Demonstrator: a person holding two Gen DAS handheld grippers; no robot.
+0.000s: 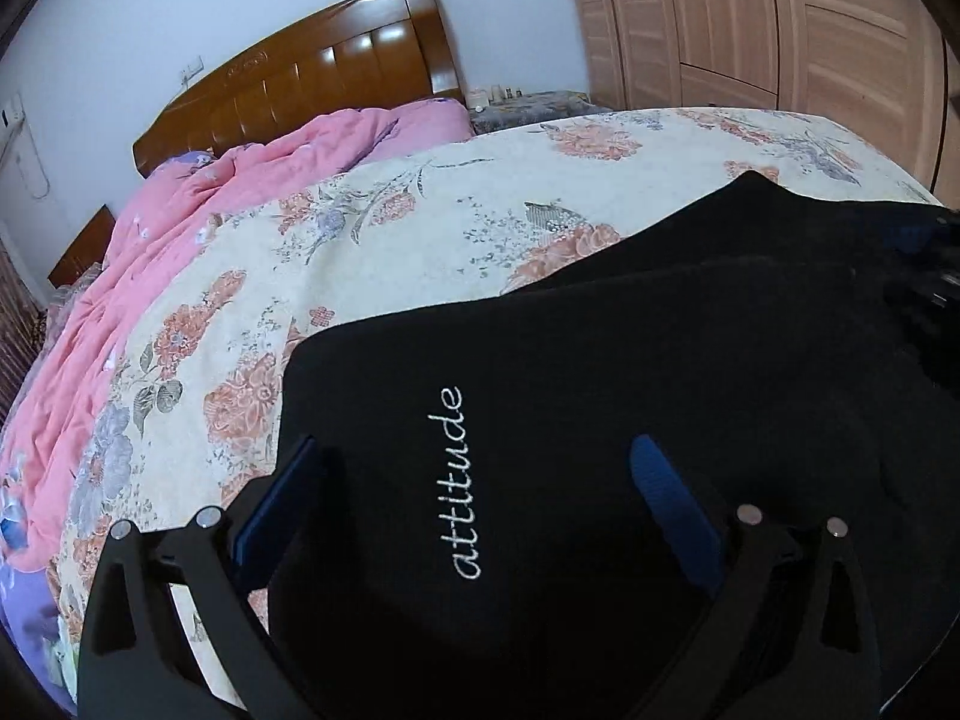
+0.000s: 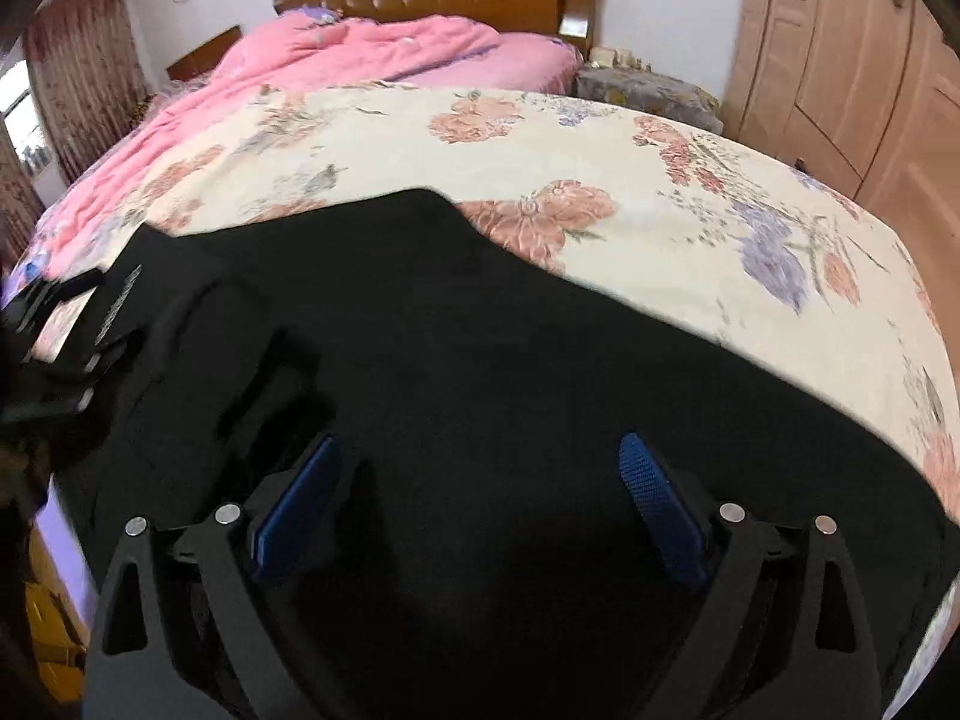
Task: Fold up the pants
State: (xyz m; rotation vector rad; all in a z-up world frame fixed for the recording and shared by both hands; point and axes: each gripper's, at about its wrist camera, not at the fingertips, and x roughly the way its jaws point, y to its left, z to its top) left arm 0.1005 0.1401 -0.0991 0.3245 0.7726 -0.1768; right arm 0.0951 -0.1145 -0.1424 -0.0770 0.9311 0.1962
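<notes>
Black pants (image 1: 600,348) lie spread on the floral bed sheet, with white "attitude" lettering (image 1: 459,483) on the cloth. My left gripper (image 1: 474,444) hovers over the lettered part, its blue pads (image 1: 282,498) wide apart and nothing pinched. In the right wrist view the pants (image 2: 480,312) fill the lower half, and my right gripper (image 2: 480,441) stands open above them, its blue pads (image 2: 654,504) not pressing on cloth. Each gripper shows at the edge of the other's view: the right one (image 1: 939,288) at the pants' far right, the left one (image 2: 66,324) at the far left.
The bed's floral sheet (image 1: 420,228) stretches beyond the pants. A pink quilt (image 1: 198,228) is bunched along the left side towards the wooden headboard (image 1: 312,72). A nightstand (image 1: 528,105) and a tall wooden wardrobe (image 1: 750,18) stand at the back right.
</notes>
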